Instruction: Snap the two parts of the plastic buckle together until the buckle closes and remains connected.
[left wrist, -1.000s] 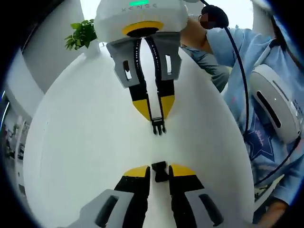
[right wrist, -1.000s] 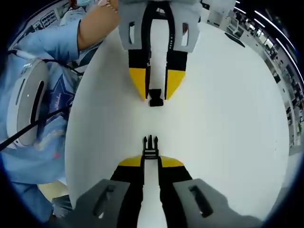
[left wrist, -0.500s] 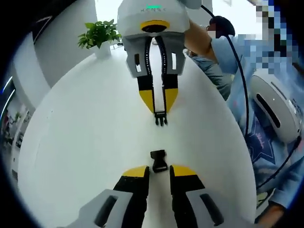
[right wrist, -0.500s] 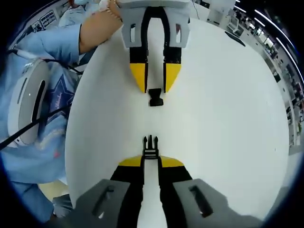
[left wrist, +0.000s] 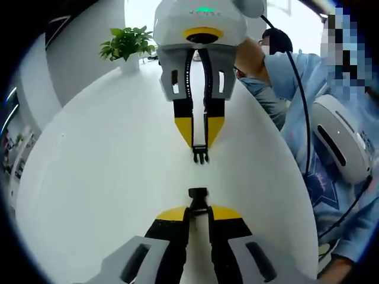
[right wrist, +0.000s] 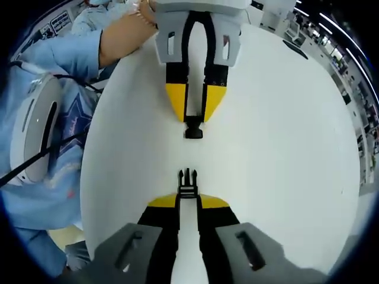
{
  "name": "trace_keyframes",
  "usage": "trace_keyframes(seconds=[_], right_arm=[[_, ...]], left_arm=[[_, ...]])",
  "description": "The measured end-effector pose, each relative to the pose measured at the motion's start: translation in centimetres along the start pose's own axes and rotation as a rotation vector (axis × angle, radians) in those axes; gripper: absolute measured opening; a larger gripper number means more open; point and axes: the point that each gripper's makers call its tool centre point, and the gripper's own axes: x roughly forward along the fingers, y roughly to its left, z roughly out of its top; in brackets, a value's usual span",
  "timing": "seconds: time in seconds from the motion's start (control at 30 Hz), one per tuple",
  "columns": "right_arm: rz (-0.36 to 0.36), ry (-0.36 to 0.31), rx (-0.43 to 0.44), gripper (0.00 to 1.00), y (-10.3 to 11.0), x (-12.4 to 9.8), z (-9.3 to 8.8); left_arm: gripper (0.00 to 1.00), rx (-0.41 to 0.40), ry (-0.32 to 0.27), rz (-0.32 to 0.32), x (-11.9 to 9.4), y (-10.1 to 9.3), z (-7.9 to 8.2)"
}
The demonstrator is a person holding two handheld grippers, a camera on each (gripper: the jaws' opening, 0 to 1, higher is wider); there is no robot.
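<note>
Left tool (left wrist: 198,214) — socket half (left wrist: 198,197); no legible writing.

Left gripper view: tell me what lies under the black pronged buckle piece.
Under the black pronged plastic buckle piece, pinched by the right gripper, lies the bare white round table. The patch directly beneath the buckle is covered from view.

Looks like a lab or open-plan tech workspace: big white round table (left wrist: 89,177), potted plant (left wrist: 127,42) at its far edge against a plain white wall, rows of benches and equipment (right wrist: 323,35) receding under strip lights, person in a light-blue coat (right wrist: 56,53) alongside.
</note>
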Motion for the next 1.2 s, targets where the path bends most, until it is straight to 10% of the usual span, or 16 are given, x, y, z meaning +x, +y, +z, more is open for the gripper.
trace_keyframes(seconds=[1.2], right_arm=[[-0.001, -0.019, 0.007, 0.11, -0.5, 0.3, 2.5]], left_arm=[[0.11, 0.006, 0.035, 0.001, 0.5, -0.3, 1.0]])
